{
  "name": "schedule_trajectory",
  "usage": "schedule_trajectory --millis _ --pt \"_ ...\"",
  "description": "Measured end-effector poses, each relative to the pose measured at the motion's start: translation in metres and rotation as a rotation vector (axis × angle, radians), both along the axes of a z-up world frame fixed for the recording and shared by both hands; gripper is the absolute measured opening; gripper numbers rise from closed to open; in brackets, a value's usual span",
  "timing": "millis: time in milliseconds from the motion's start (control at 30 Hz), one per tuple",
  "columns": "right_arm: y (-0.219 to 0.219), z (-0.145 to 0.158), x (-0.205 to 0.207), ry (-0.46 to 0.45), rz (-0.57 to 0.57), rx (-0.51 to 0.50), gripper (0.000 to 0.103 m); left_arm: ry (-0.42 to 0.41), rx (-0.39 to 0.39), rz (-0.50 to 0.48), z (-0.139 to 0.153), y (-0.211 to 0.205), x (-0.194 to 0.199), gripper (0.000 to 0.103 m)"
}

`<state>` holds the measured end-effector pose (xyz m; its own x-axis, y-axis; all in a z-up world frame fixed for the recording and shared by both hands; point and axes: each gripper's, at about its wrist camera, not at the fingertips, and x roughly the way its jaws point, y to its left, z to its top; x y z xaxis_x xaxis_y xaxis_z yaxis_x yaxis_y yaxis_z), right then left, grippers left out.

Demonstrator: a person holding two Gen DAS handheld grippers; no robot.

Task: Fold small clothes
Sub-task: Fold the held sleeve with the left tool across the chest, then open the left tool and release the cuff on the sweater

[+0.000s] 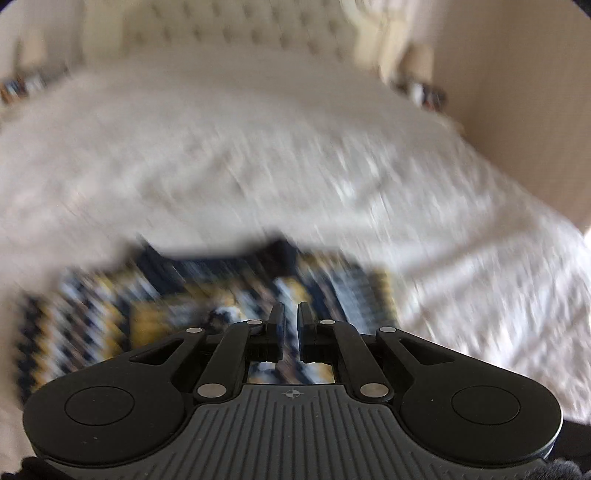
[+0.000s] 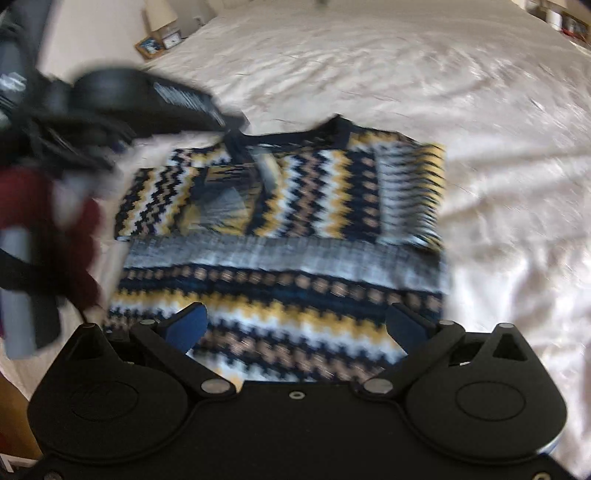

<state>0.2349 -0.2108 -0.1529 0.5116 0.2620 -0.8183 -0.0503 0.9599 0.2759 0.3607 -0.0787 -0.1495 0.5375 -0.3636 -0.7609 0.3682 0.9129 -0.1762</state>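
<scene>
Both grippers sit over the garment. Left gripper (image 1: 291, 314) has its jaws drawn nearly together with only a thin slot between them; in the right wrist view its tip (image 2: 236, 138) meets the sweater at the collar, but motion blur hides whether any knit is actually pinched, so I cannot tell. Right gripper (image 2: 295, 325) has its jaws spread wide, hovering just above the bottom hem and holding nothing.

Beneath them lies the sweater (image 2: 317, 192), a small zigzag knit in navy, yellow, white and tan. It rests flat on the bed (image 2: 406, 74), which is covered in a pale, wrinkled spread. Both sleeves look already turned in across the chest, and the lower body stretches toward the right gripper. A dark red sleeve (image 2: 22, 199) of the person's arm shows at the left edge.

My judgement is that the knit is soft, light and limp: it will drape and sag from any single hold, and the folded sleeves could slide out if it is lifted quickly. It is thick enough to grip without slipping. The best holds seem to be the two corners of the ribbed hem, pinched through the full thickness and carried together up toward the collar, keeping the fabric low against the bed.

Beyond the bed, a tufted headboard (image 1: 258, 29) and a nightstand with a small picture frame (image 2: 149, 46) are visible.
</scene>
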Motion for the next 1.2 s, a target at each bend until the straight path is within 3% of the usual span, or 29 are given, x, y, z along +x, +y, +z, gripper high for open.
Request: schedule_trajectory --millis 33,67,133,367,700,867,1067,1200 --pt "-0.006 -0.001 -0.003 0.006 -0.009 0.0 0.102 0.024 0.01 -0.004 -0.01 -0.007 0.001 0.028" --pt "-0.01 -0.003 -0.005 0.012 -0.015 -0.001 0.102 0.036 0.013 -0.004 -0.018 -0.011 0.0 0.056" --pt "-0.016 -0.006 -0.008 0.023 -0.025 -0.007 0.102 0.043 0.004 -0.004 -0.025 -0.013 -0.004 0.079" --pt "-0.017 -0.002 -0.003 0.006 -0.029 -0.018 0.102 0.02 0.069 0.047 -0.016 0.017 -0.017 0.079" --pt "0.061 0.008 0.061 -0.101 0.103 -0.111 0.102 0.08 0.187 0.24 0.001 0.124 -0.034 0.079" --pt "0.112 0.0 0.097 -0.14 0.179 -0.199 0.102 0.107 0.185 0.305 0.002 0.169 -0.042 0.079" --pt "0.154 -0.024 0.131 -0.12 0.236 -0.319 0.102 0.132 0.165 0.347 0.0 0.197 -0.046 0.079" --pt "0.161 -0.045 0.147 -0.084 0.247 -0.426 0.094 0.137 0.149 0.356 0.0 0.204 -0.045 0.079"
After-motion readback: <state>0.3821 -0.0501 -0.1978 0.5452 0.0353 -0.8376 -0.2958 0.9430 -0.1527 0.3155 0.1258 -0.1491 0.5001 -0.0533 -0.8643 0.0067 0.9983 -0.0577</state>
